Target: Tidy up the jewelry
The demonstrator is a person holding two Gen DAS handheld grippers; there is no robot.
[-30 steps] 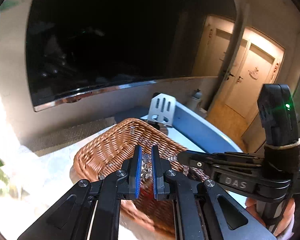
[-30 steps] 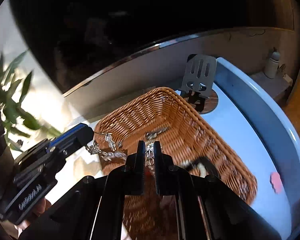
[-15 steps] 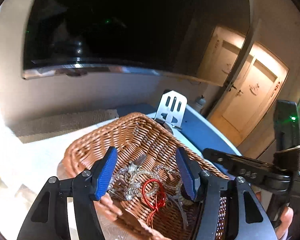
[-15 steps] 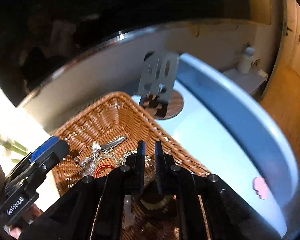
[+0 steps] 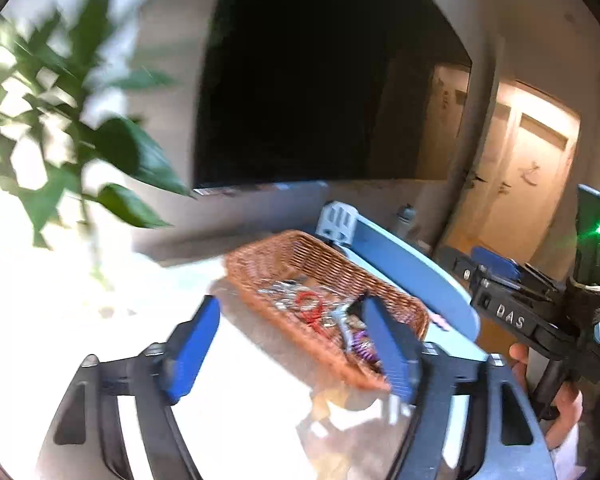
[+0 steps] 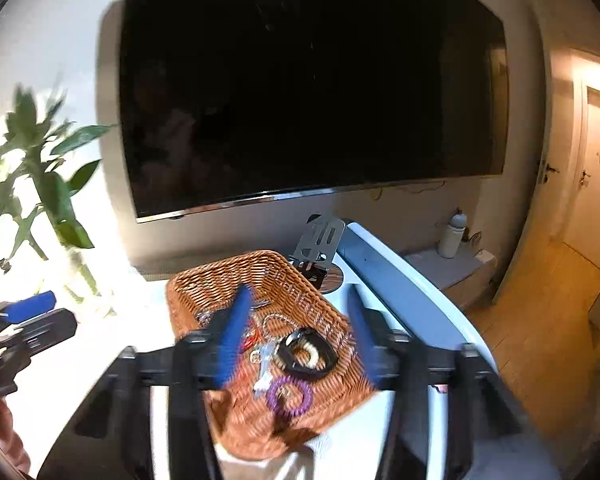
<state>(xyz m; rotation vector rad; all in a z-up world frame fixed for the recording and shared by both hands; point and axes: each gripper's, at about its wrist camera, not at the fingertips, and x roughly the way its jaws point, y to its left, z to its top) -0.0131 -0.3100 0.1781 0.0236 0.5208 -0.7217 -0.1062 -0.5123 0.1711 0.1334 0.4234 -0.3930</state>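
A woven brown basket sits on the white table and holds the jewelry. Inside lie a purple coil bracelet, a black bangle, a red cord, a silver clip and pale chains. My right gripper hangs above the basket's near half, its jaws opening wide, nothing between the blue pads. From the left wrist view the basket is ahead and to the right. My left gripper hovers at its near-left corner, jaws opening, empty. A hand holds the right gripper beyond the basket.
A large dark screen fills the wall behind. A leafy plant stands at the left. A slotted metal stand sits behind the basket at the table's blue rim. A bottle and doors are at the right.
Both grippers were shut on a beaded chain over the basket; both have opened and drawn back and up. The chain now lies in the basket.
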